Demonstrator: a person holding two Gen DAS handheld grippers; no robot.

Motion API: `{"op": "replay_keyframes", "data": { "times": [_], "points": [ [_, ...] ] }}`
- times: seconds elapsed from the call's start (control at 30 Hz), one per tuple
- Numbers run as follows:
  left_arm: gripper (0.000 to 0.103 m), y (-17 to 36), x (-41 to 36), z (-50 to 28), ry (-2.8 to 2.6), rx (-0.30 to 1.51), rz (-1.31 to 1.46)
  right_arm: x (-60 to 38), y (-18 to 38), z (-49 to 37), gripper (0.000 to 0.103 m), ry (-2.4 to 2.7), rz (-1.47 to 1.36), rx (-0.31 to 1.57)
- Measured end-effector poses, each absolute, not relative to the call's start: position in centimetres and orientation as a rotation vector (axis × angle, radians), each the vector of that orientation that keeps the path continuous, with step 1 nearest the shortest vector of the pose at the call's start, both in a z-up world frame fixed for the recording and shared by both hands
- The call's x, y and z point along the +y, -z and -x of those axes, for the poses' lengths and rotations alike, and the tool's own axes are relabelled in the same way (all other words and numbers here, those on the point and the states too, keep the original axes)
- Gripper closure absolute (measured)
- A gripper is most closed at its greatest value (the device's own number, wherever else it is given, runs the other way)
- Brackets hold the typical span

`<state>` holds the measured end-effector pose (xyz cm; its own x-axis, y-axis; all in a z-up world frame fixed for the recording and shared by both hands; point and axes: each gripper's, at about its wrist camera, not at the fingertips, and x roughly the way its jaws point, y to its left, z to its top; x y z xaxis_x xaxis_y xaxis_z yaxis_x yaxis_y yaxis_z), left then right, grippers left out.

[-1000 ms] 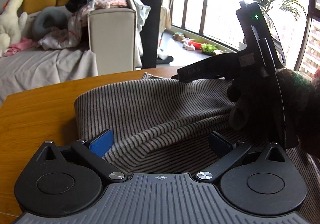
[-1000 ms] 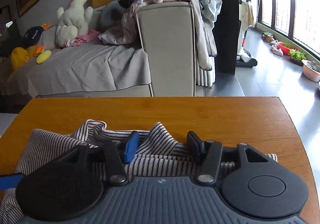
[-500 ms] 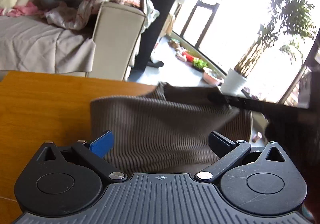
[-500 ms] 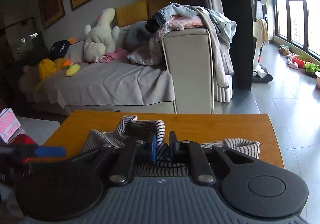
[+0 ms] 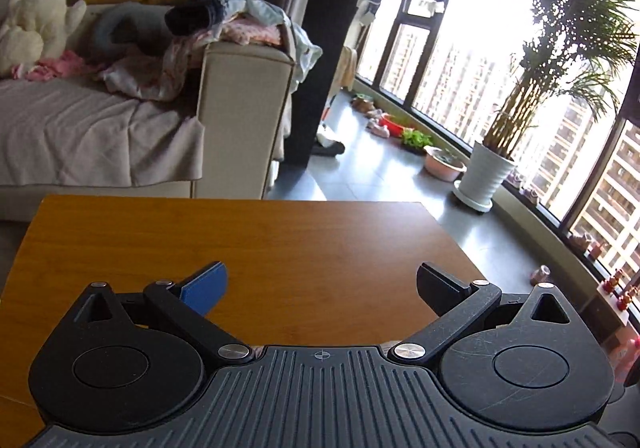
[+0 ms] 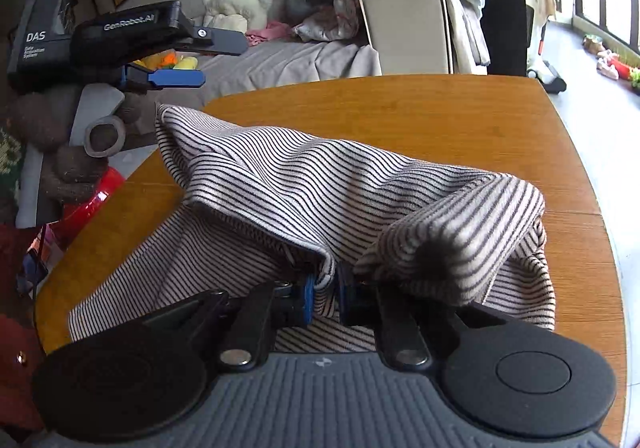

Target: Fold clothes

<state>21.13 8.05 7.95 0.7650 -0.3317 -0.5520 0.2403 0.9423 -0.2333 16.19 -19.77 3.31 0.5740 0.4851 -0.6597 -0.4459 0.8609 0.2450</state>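
On my left wrist view, the left gripper (image 5: 320, 284) has its fingers spread wide over bare tabletop (image 5: 280, 240), holding nothing. On my right wrist view, the right gripper (image 6: 325, 294) pinches the striped garment (image 6: 320, 192), which lies bunched on the tabletop just ahead.

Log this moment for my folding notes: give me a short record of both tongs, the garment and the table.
left tongs: open, nothing between the fingers, over bare table
right tongs: shut on a fold of the striped garment
striped garment: bunched and draped on the table, partly lifted at the pinched edge
table: wooden, far half bare
left tongs seen from right view: off the table's left edge, apart from the garment
background: sofa with a pile of clothes on its arm
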Motion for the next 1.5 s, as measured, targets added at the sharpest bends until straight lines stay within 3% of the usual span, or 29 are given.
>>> {"op": "replay_keyframes", "data": {
  "times": [0.07, 0.13, 0.17, 0.23, 0.33, 0.43, 0.53, 0.7, 0.8, 0.83, 0.97, 1.03, 1.1, 1.37, 1.5],
  "points": [
    [0.035, -7.0, 7.6, -20.6, 0.321, 0.675, 0.078, -20.4, -4.5, -15.5, 0.087, -0.571, -0.067, 0.772],
    [0.04, -5.9, 7.2, -19.8, 0.326, 0.724, -0.006, -21.3, -6.4, -14.8, 0.08, -0.601, -0.084, 0.729],
    [0.04, -5.1, 7.2, -19.3, 0.325, 0.749, -0.054, -21.9, -7.5, -14.5, 0.075, -0.601, -0.089, 0.694],
    [0.039, -3.3, 7.3, -18.1, 0.341, 0.815, -0.126, -23.2, -9.4, -14.1, 0.052, -0.557, -0.111, 0.621],
    [0.031, -2.1, 8.0, -16.7, 0.354, 0.865, -0.148, -24.4, -10.0, -14.9, 0.047, -0.415, -0.11, 0.609],
    [0.026, -3.2, 9.3, -15.8, 0.353, 0.854, -0.074, -25.0, -7.3, -16.4, 0.044, -0.316, -0.155, 0.747],
    [0.016, -4.4, 10.8, -15.9, 0.355, 0.837, 0.036, -25.2, -4.1, -16.9, 0.044, -0.268, -0.174, 0.844],
    [0.015, -3.6, 11.6, -18.8, 0.37, 0.893, 0.194, -26.4, -2.5, -17.2, 0.045, -0.277, -0.308, 0.848],
    [0.032, -2.3, 11.8, -20.7, 0.388, 0.933, 0.255, -25.9, -2.0, -18.1, 0.062, -0.306, -0.287, 0.826],
    [0.043, -2.0, 11.9, -21.4, 0.395, 0.936, 0.266, -25.6, -1.9, -18.4, 0.063, -0.316, -0.277, 0.818],
    [0.054, -1.7, 12.4, -24.5, 0.389, 0.907, 0.262, -24.0, -1.7, -22.2, 0.069, -0.333, -0.21, 0.764],
    [0.06, -2.6, 12.7, -26.8, 0.343, 0.869, 0.24, -23.0, -2.3, -25.9, 0.079, -0.33, -0.194, 0.732],
    [0.068, -3.6, 12.7, -26.0, 0.343, 0.841, 0.234, -22.4, -3.4, -29.4, 0.081, -0.329, -0.216, 0.703],
    [0.069, -7.5, 12.8, -21.8, 0.353, 0.734, 0.21, -23.5, -6.8, -26.6, 0.082, -0.438, -0.256, 0.626],
    [0.067, -5.6, 11.6, -18.0, 0.402, 0.786, 0.213, -24.5, -5.7, -23.4, 0.082, -0.429, -0.242, 0.678]
  ]
}}
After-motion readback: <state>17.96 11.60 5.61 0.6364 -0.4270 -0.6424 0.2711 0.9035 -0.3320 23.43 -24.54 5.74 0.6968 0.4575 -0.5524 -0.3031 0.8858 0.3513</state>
